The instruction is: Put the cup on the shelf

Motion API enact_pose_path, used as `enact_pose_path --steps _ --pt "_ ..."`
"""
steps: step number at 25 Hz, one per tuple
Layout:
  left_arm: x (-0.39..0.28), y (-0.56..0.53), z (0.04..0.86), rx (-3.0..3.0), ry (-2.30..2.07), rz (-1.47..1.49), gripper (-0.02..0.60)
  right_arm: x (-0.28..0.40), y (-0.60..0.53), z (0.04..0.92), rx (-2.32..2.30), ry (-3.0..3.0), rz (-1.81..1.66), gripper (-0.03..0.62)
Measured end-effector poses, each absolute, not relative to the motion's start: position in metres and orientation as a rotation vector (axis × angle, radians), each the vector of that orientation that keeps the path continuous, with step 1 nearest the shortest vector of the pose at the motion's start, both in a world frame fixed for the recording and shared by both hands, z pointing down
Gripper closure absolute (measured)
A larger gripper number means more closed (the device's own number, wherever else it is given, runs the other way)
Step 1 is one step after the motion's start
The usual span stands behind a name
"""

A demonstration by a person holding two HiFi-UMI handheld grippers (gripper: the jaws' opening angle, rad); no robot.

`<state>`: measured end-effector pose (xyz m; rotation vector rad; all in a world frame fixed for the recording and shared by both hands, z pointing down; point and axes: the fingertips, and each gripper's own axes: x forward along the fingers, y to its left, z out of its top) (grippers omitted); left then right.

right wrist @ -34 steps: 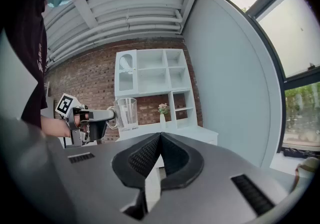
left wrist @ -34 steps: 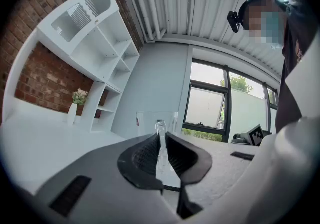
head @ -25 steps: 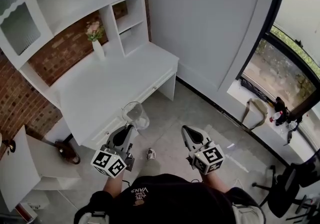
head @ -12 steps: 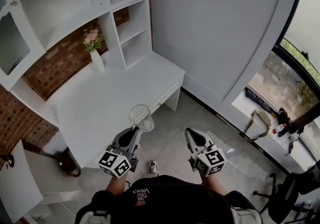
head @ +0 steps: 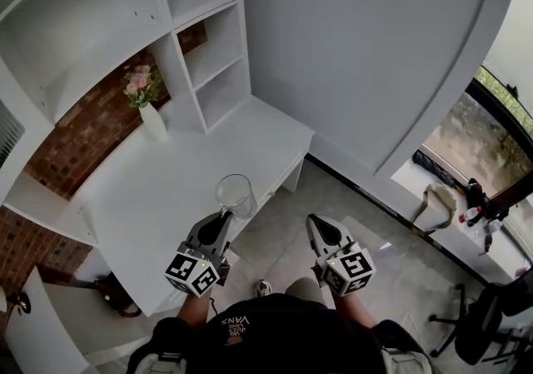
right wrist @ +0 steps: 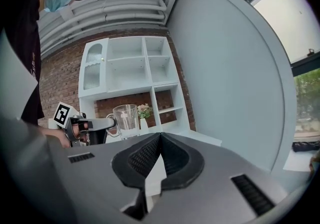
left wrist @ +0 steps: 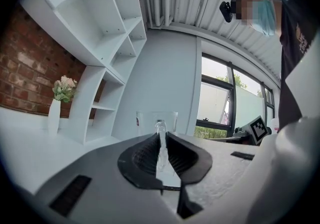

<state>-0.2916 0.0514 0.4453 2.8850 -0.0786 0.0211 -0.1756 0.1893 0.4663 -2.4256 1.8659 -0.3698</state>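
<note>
Left gripper (head: 223,217) has its jaws pinching the cup (head: 234,195) just ahead of them, by its handle I think, over the counter (head: 158,189) edge, while right gripper (head: 319,229) has jaws pressed together, empty.

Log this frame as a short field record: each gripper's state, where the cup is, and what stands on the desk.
left gripper: shut on the handle of the cup
right gripper: shut, nothing between its jaws
cup: clear glass, upright, held in the air, near the front edge of the desk in the head view
desk: white, with a vase of flowers at the back beside the shelf unit
task status: cup not yet on the shelf
</note>
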Motion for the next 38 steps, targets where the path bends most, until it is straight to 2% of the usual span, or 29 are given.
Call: enact_pose_path --steps 8,25,38 --pt "-0.232 0.024 0.458 2.852 -0.144 0.034 0.554 -0.108 0.164 0.476 -2.41 1.875 -0.398 0.594" --pt "-0.078 0.01 0.45 2.803 -0.603 -0.083 0.554 0.076 0.128 0.464 -2.133 2.255 -0.35 0.594" --pt "-0.045 -0.004 0.469 2.756 -0.777 -0.027 0.554 0.114 0.116 0.482 -1.997 2.334 -0.408 0.594"
